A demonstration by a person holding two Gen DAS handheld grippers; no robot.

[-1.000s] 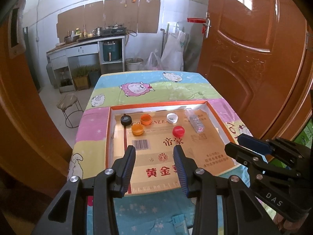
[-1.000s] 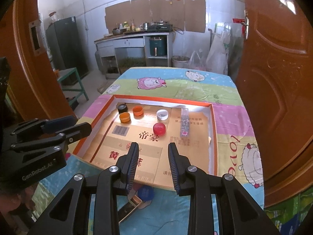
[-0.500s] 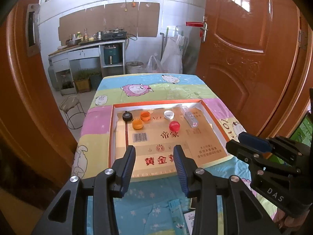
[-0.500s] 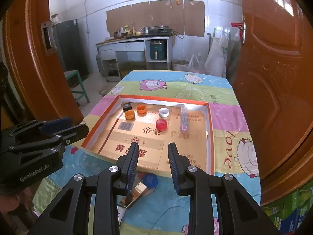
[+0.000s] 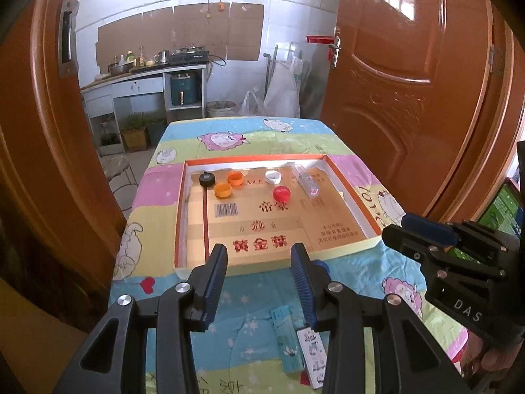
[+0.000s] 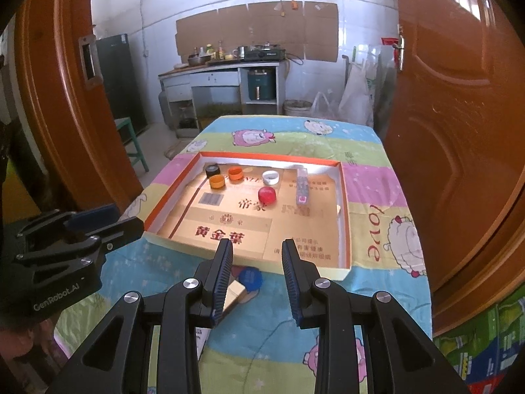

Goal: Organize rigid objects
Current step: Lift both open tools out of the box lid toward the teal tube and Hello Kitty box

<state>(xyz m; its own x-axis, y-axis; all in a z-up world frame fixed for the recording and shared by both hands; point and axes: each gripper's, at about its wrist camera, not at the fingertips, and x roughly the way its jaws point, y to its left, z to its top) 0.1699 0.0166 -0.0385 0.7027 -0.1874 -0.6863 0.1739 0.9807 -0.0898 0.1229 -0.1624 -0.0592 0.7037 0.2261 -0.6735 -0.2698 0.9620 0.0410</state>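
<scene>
Right hand-held gripper (image 6: 257, 256) at bottom centre, jaws apart, nothing between them. Left hand-held gripper (image 6: 108, 220) at left edge, nothing gripped. Bench (image 6: 377, 177) with cartoon-sheep cloth carries shallow cardboard tray (image 6: 343, 216). Far end of tray: black cap (image 6: 212, 169), two orange caps (image 6: 217, 181) (image 6: 235, 173), white cap (image 6: 270, 177), red cap (image 6: 267, 195), clear narrow box (image 6: 302, 187). Blue cap (image 6: 250, 277) and small carton (image 6: 234, 295) on cloth just outside tray's near wall.
</scene>
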